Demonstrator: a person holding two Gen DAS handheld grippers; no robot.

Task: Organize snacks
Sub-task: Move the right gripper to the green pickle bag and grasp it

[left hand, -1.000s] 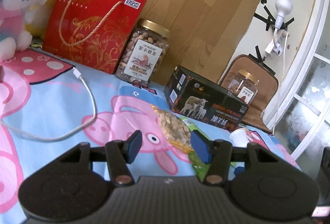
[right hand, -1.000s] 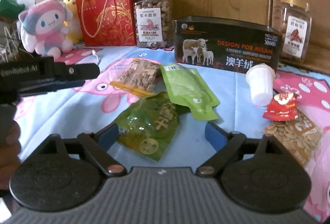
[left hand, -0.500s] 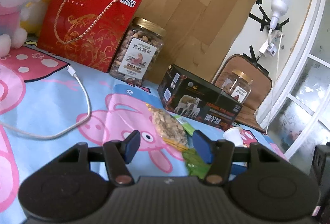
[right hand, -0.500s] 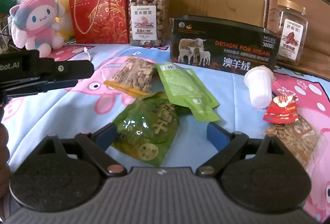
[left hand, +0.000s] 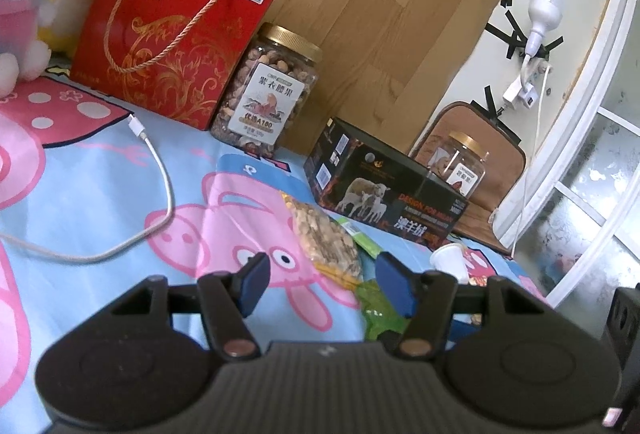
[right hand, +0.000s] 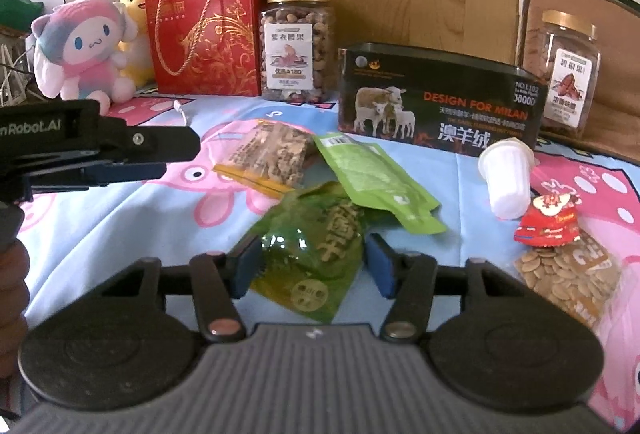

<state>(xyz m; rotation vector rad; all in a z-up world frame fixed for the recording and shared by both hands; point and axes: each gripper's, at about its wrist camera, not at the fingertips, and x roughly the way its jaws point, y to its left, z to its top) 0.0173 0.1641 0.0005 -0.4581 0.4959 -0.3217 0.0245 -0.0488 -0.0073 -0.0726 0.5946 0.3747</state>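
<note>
Straddling the dark green snack bag (right hand: pixel 310 254), the right gripper (right hand: pixel 310 266) has its blue pads (right hand: pixel 248 266) spread about as wide as the bag itself, one at each edge; whether they actually touch the plastic is hard to call, and nothing is lifted. That bag lies flat on the cartoon pig sheet (right hand: pixel 120 218), its top tucked under the light green pouch (right hand: pixel 372 182). Just left of the pouch sits the clear nut packet (right hand: pixel 268 154). Over on the right, the white cup (right hand: pixel 506 178) lies tipped on its side, with the red wrapper (right hand: pixel 548 222) resting on the seed packet (right hand: pixel 568 274).

The left gripper (left hand: pixel 324 284) hangs above the sheet with a moderate gap between its pads, holding nothing; the nut packet (left hand: pixel 324 238) shows through that gap, clear of both fingers. In the right view it reaches in from the left edge (right hand: pixel 100 150), up off the sheet.

Along the back, upright: the red gift bag (right hand: pixel 204 34), the big nut jar (right hand: pixel 298 46), the black sheep box (right hand: pixel 436 102) and the smaller jar (right hand: pixel 566 74). A white cable (left hand: pixel 156 170) snakes across the sheet.
</note>
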